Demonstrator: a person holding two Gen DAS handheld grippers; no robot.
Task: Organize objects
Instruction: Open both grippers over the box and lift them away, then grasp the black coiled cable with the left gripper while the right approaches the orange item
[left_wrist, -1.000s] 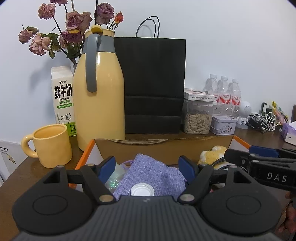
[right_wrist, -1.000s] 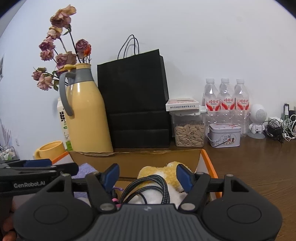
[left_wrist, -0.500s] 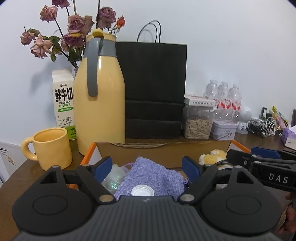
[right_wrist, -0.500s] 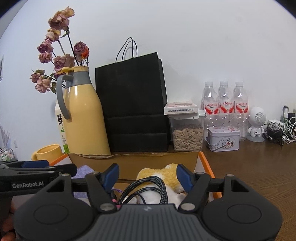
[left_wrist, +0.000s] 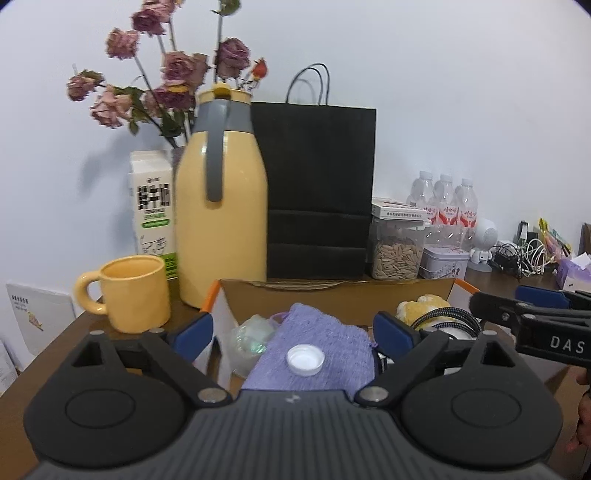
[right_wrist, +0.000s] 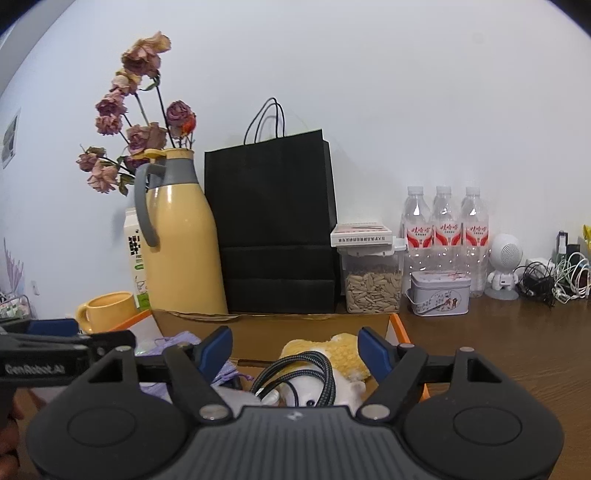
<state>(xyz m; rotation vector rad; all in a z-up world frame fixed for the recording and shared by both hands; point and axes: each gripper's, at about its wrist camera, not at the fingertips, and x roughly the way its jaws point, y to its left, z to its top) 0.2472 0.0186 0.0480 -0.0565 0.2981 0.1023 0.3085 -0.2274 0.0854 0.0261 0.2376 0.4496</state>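
the left gripper (left_wrist: 293, 330) has its blue-padded jaws spread wide and opening further, gripping nothing; between and below them lies a purple knit pouch (left_wrist: 317, 354) with a white bottle cap (left_wrist: 306, 360) resting on top of it, neither touched by the pads. just left of the pouch sits a crumpled clear plastic bag (left_wrist: 251, 341). the right gripper (right_wrist: 294, 349) also has its jaws apart and opening, holding nothing; a coiled braided black cable (right_wrist: 306, 373) lies between and below them, on a yellow and white plush toy (right_wrist: 332, 354). all of these things lie inside an open cardboard box (right_wrist: 273, 325) with orange-edged flaps, which stands on a brown wooden table (right_wrist: 498, 350). the two grippers are side by side over the box, each showing at the edge of the other's view. behind the box, along the white wall, stand a yellow mug (left_wrist: 135, 293), a milk carton (left_wrist: 151, 206), a tall yellow thermos jug (left_wrist: 221, 214) with a grey handle, dried roses (left_wrist: 166, 81) and a black paper bag (left_wrist: 317, 188). right of the bag are a clear jar of seeds (right_wrist: 371, 284) with a small flat box on its lid, a small tin (right_wrist: 439, 293), three water bottles (right_wrist: 447, 229), a small white robot figure (right_wrist: 504, 266) and a tangle of cables (right_wrist: 557, 273)
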